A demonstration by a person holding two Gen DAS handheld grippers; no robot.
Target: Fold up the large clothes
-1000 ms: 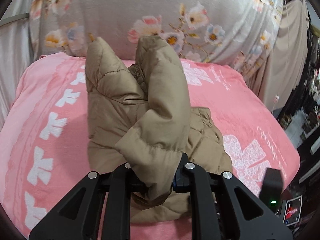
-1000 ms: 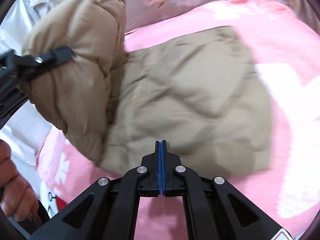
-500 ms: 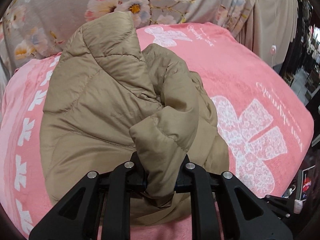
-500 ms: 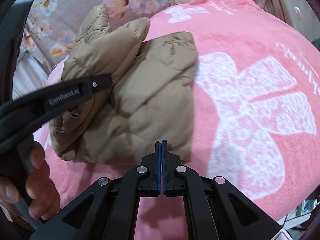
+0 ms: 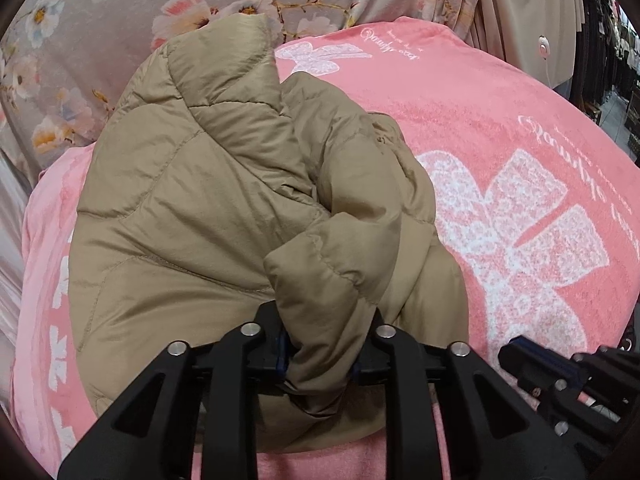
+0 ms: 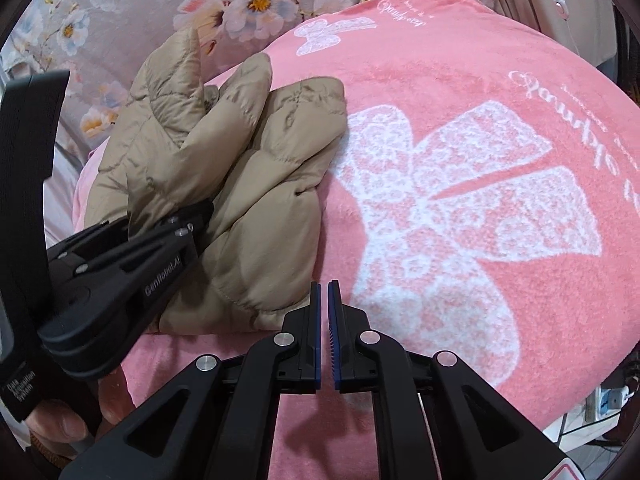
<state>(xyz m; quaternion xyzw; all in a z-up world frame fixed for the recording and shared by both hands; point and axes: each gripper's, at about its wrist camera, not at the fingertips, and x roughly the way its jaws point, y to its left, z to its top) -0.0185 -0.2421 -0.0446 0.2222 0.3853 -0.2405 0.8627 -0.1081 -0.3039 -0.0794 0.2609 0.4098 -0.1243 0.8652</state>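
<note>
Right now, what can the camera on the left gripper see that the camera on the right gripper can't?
Only the left wrist view shows the left gripper from behind, its pads against a puffy fold of the tan jacket; its jaws have just been opening. Only the right wrist view shows a hand on the left gripper's handle, and the right gripper with nothing inside; its jaws have just been opening. Both show the jacket, pink blanket and flowered fabric.

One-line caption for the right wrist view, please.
Left hand-held gripper pinches a tan puffer jacket on the pink blanket; right hand-held gripper, slightly parted, holds nothing.
</note>
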